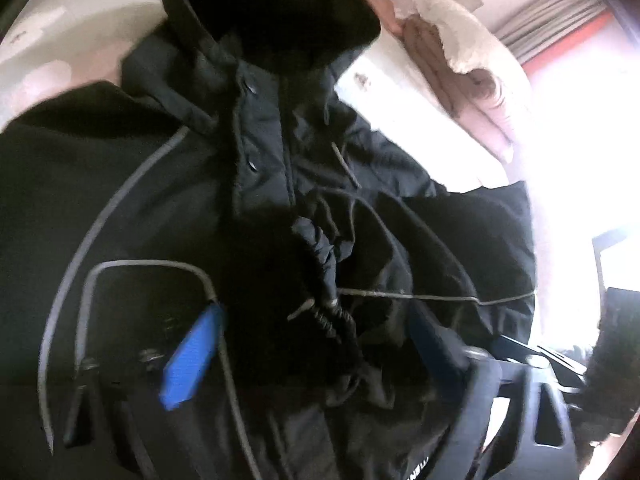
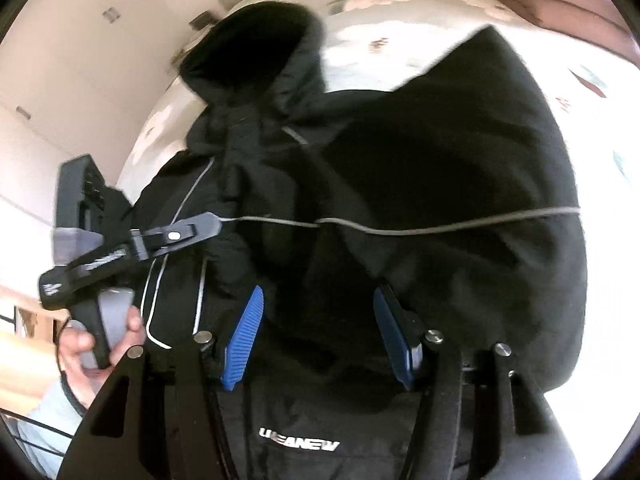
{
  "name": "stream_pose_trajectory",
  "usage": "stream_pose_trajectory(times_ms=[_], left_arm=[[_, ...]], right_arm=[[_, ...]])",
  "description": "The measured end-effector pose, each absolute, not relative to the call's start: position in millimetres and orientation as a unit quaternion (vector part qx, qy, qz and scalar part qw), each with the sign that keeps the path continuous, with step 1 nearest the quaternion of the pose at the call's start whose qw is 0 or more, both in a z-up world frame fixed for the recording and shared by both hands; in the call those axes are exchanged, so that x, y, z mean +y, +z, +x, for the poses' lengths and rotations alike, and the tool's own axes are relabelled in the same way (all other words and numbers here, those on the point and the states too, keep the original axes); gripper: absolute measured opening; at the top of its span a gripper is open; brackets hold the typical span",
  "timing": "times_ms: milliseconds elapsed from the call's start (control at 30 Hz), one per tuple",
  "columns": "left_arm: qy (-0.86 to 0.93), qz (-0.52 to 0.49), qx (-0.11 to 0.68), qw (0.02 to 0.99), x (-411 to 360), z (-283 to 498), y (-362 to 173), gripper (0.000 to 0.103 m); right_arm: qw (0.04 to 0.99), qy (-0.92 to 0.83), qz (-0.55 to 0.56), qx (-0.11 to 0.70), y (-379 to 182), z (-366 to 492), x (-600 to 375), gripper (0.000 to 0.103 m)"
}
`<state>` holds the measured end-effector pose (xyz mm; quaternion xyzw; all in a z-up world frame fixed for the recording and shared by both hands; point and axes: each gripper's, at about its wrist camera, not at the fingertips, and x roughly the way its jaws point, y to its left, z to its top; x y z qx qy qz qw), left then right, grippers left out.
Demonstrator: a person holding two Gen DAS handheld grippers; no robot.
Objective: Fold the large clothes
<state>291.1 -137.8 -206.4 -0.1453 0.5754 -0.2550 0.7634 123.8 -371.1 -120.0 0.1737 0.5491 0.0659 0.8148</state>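
Note:
A large black hooded jacket (image 1: 264, 152) with grey piping lies on a pale flowered bedsheet (image 1: 60, 40), hood at the top. Its folded-in part shows in the right wrist view (image 2: 440, 168). My left gripper (image 1: 308, 340) hovers low over the jacket's middle near a gathered cuff (image 1: 324, 264), blue pads apart, nothing between them. It also shows in the right wrist view (image 2: 200, 228), at the left, over the jacket's edge. My right gripper (image 2: 320, 336) is open over the jacket's lower part, blue pads (image 2: 244, 336) apart and empty.
A pile of pink and cream bedding (image 1: 460, 64) lies at the far right of the bed. The bedsheet (image 2: 400, 0) surrounds the jacket. A white wall (image 2: 80, 60) stands at the left. Bright window light washes out the right side of the left wrist view.

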Motion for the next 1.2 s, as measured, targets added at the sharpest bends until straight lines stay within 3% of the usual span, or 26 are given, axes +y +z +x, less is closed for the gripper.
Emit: stream_pose_trajectory(times_ms=[67, 100, 300, 433, 533, 633, 667, 700, 900, 1033, 1133, 1200], left_arm=[[-0.250, -0.110, 0.586, 0.763, -153, 296, -214, 0.022], [-0.247, -0.100, 0.582, 0.768, -156, 296, -213, 0.019], [-0.211, -0.118, 0.512, 0.824, -98, 285, -150, 0.018], [-0.171, -0.081, 0.548, 0.815, -45, 280, -159, 0.018], [-0.170, -0.041, 0.589, 0.789, -32, 271, -201, 0.020], [-0.176, -0.045, 0.558, 0.810, -22, 257, -207, 0.029], [-0.174, -0.057, 0.547, 0.817, -17, 254, -204, 0.039], [-0.165, -0.074, 0.526, 0.831, -10, 250, -198, 0.049], [-0.182, -0.098, 0.431, 0.878, 0, 221, -155, 0.059], [-0.244, -0.104, 0.452, 0.851, -27, 219, -170, 0.059], [-0.202, -0.087, 0.529, 0.820, -47, 234, -212, 0.059], [-0.197, -0.071, 0.526, 0.824, -51, 230, -211, 0.058]], right_arm=[[0.818, 0.057, 0.175, 0.545, -121, 126, -372, 0.061], [0.822, 0.053, 0.174, 0.540, -118, 125, -375, 0.061], [0.852, 0.042, 0.173, 0.492, -95, 127, -377, 0.061], [0.865, 0.025, 0.169, 0.472, -105, 133, -379, 0.069], [0.852, 0.010, 0.129, 0.507, -142, 148, -363, 0.069], [0.820, -0.024, 0.071, 0.567, -189, 168, -344, 0.067], [0.823, -0.028, 0.057, 0.565, -194, 169, -340, 0.067], [0.830, -0.029, 0.044, 0.556, -193, 169, -336, 0.070], [0.859, -0.022, 0.062, 0.508, -168, 143, -330, 0.071], [0.864, -0.004, 0.088, 0.496, -148, 119, -309, 0.071], [0.829, -0.006, 0.110, 0.549, -177, 128, -299, 0.072], [0.808, -0.025, 0.091, 0.581, -197, 136, -294, 0.071]])
